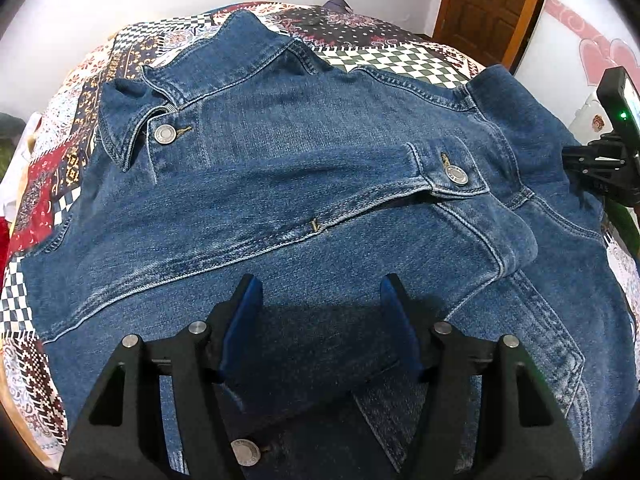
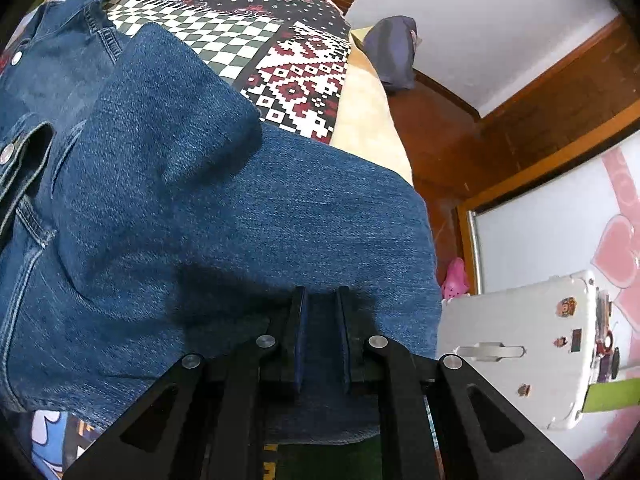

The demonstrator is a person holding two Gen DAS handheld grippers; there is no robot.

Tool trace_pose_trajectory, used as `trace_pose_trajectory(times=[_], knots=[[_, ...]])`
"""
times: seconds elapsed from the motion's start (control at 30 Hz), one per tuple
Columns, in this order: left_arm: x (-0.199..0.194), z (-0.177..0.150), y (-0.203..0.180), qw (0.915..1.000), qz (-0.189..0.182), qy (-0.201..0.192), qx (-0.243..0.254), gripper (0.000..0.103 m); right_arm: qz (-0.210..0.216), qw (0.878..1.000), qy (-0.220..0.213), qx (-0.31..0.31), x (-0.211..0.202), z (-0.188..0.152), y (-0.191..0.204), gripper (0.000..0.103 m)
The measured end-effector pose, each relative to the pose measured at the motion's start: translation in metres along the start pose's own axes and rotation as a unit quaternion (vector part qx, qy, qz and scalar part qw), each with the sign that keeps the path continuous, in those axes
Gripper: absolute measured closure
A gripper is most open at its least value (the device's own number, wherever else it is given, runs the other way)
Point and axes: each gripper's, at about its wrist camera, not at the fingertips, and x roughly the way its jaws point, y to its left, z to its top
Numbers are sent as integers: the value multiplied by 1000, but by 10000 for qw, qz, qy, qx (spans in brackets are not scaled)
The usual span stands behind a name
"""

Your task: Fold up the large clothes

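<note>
A faded blue denim jacket (image 1: 304,184), heavy-stitched with metal snap buttons, is lying across the patchwork bedspread (image 1: 400,62); the left hand-held gripper (image 1: 320,320) is hovering open above it; the right hand-held gripper (image 2: 322,336) is pinching a denim fold.

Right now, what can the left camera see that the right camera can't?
Only the left wrist view shows the jacket's collar, the wooden door and the left gripper, open above the denim. Only the right wrist view shows the white suitcase, the pink shoe and the right gripper, shut on a denim fold. Both show the denim jacket and the patterned bedspread.
</note>
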Motion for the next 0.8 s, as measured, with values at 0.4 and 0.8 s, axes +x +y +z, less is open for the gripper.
trace_pose_trajectory(times=[0.4,0.8], knots=[[-2,2,-4,10000,43,-34,35,40,-144,9994,163,276,1,-31,-47,86],[-46,45,-64,9966,115,-569,590,28,1514,9606,-301,2312,-40,-88,-131,12]])
